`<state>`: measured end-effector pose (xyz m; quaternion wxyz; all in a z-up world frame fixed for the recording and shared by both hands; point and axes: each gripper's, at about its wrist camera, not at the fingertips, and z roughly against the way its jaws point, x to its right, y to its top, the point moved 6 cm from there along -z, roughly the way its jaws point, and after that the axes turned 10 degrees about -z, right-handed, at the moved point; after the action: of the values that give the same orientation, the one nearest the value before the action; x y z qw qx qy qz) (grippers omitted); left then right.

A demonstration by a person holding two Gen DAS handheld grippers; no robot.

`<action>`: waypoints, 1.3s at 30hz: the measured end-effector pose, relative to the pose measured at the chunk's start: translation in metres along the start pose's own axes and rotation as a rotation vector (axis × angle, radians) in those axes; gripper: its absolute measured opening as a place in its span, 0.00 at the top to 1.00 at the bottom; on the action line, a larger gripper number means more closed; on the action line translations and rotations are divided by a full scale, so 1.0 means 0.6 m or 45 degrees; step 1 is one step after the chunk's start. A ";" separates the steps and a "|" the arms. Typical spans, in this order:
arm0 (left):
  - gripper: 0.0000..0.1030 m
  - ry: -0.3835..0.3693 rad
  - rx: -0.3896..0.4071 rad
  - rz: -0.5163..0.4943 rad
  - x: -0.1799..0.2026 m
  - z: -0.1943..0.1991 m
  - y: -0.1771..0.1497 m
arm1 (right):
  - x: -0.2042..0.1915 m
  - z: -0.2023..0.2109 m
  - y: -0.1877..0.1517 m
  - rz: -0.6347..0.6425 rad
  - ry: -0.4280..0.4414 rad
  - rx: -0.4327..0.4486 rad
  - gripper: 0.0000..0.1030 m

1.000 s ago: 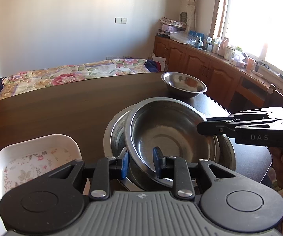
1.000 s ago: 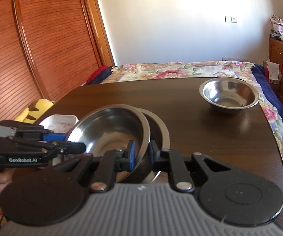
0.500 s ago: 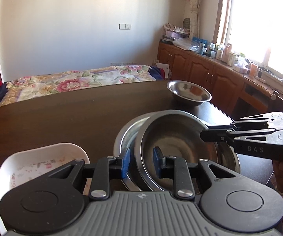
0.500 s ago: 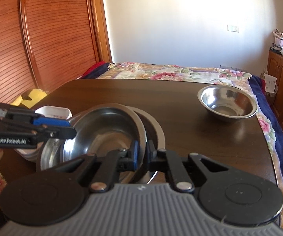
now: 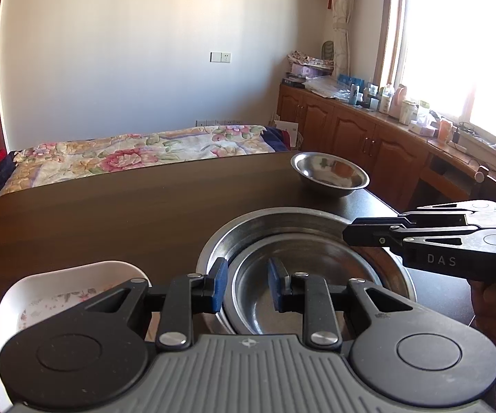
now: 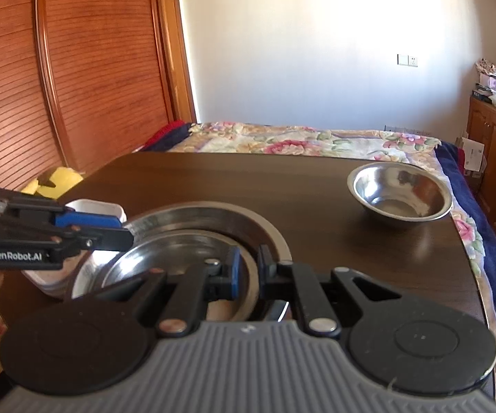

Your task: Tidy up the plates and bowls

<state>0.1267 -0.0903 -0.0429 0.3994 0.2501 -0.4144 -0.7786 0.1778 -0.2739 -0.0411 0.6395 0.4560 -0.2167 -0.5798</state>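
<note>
Left wrist view: inner steel pan sits nested in the larger steel plate on the desk. Left hand-held gripper straddles its near rim, released; right hand-held gripper likewise. Withdraw both straight, without dragging the rim.

The left hand-held gripper covers the near rim of the inner steel bowl, so whether its pads touch that rim cannot be told. The white dish to its left is cut off behind its body and by the picture's edge. In the right view, the right hand-held gripper hides the near rims of the inner bowl and outer steel bowl; contact there cannot be told. The left hand-held gripper's arm masks most of the dish. Items on the cabinet beyond are too small to identify. The hand is half hidden.
</note>
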 end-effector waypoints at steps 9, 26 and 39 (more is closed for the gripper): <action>0.63 0.014 0.022 -0.021 0.012 -0.002 0.014 | -0.009 0.026 0.005 0.009 -0.016 0.107 0.89; 0.14 0.046 0.055 -0.043 0.007 -0.032 0.047 | 0.041 0.046 0.025 -0.012 -0.096 0.225 0.73; 0.10 0.055 0.030 -0.088 0.010 -0.064 0.074 | 0.106 0.044 0.043 -0.042 -0.183 0.286 0.45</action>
<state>0.1693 -0.1275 -0.0264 0.3780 0.2856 -0.4059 -0.7815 0.1855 -0.3446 -0.0225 0.5577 0.4855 -0.3182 -0.5933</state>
